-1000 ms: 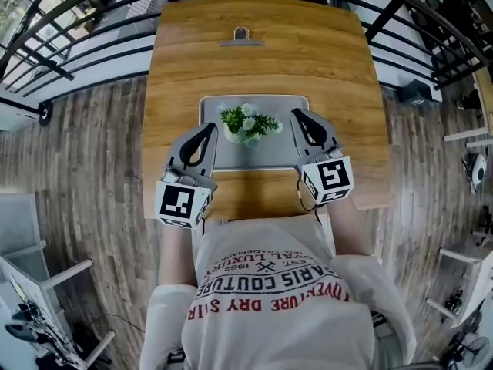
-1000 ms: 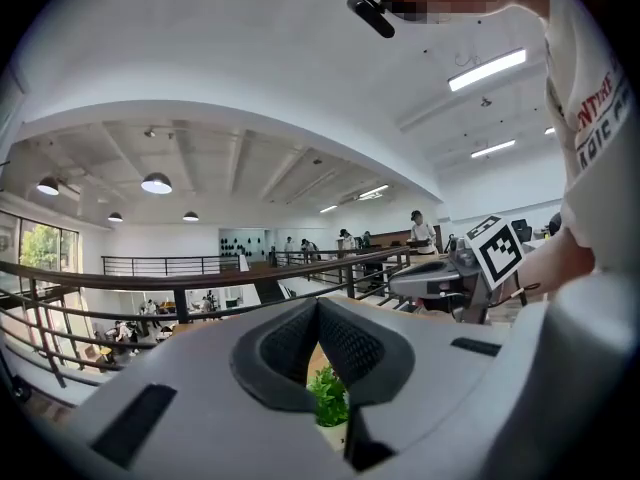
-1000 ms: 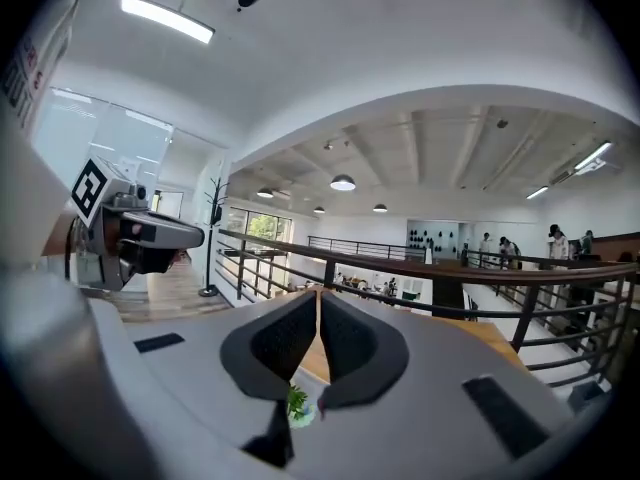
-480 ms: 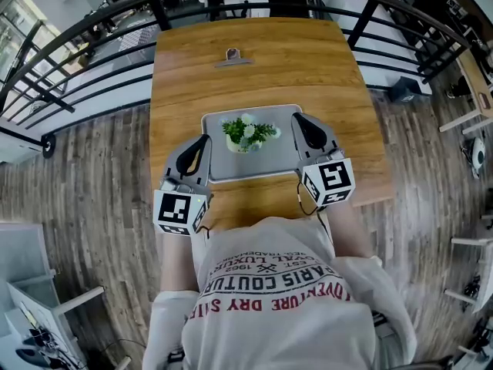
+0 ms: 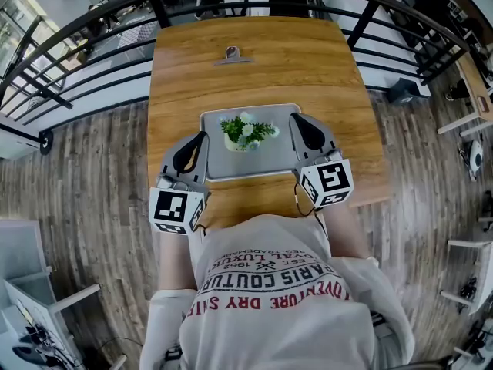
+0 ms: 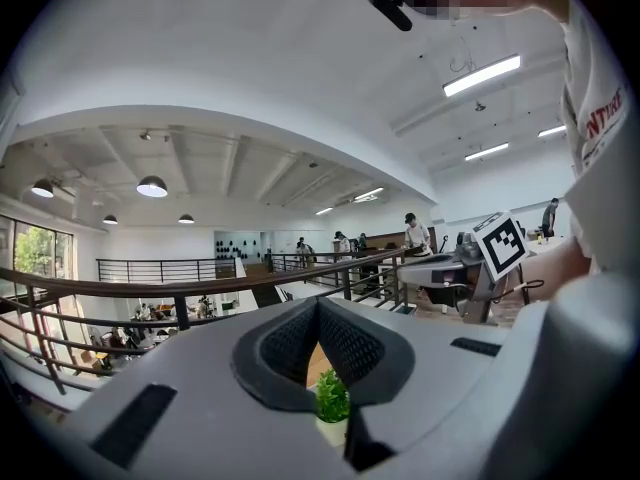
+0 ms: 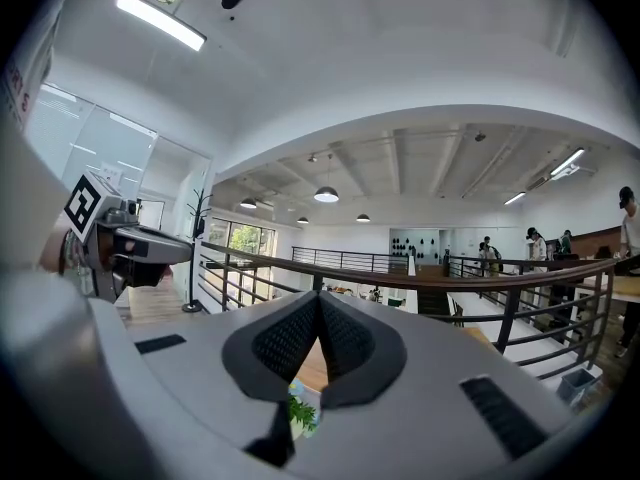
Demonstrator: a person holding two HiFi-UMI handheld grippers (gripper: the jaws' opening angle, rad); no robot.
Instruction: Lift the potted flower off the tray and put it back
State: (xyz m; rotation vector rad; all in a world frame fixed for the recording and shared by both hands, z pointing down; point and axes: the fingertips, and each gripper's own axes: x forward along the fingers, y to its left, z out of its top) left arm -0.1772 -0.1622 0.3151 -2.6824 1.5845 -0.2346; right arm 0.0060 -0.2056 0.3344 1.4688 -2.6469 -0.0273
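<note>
A small potted flower (image 5: 245, 132), green leaves and pale blooms in a white pot, stands upright in the middle of the grey tray (image 5: 231, 169) on the wooden table. My left gripper (image 5: 202, 135) hovers at the tray's left edge, shut, with nothing between its jaws. My right gripper (image 5: 293, 117) is at the tray's right edge, also shut and empty. Neither touches the pot. In the left gripper view the flower (image 6: 332, 398) shows low through the gap under the joined tips (image 6: 318, 303). The right gripper view catches the flower (image 7: 300, 411) the same way under its tips (image 7: 318, 296).
A metal binder clip (image 5: 233, 54) lies on the far part of the table (image 5: 331, 83). Black railings (image 5: 92, 45) run behind and beside the table. The table's near edge is just in front of the person's torso. Wooden floor lies on both sides.
The head view has shifted, so the table sits lower in the picture. Both grippers have stayed shut beside the tray, a touch higher. The flower has not moved on the tray.
</note>
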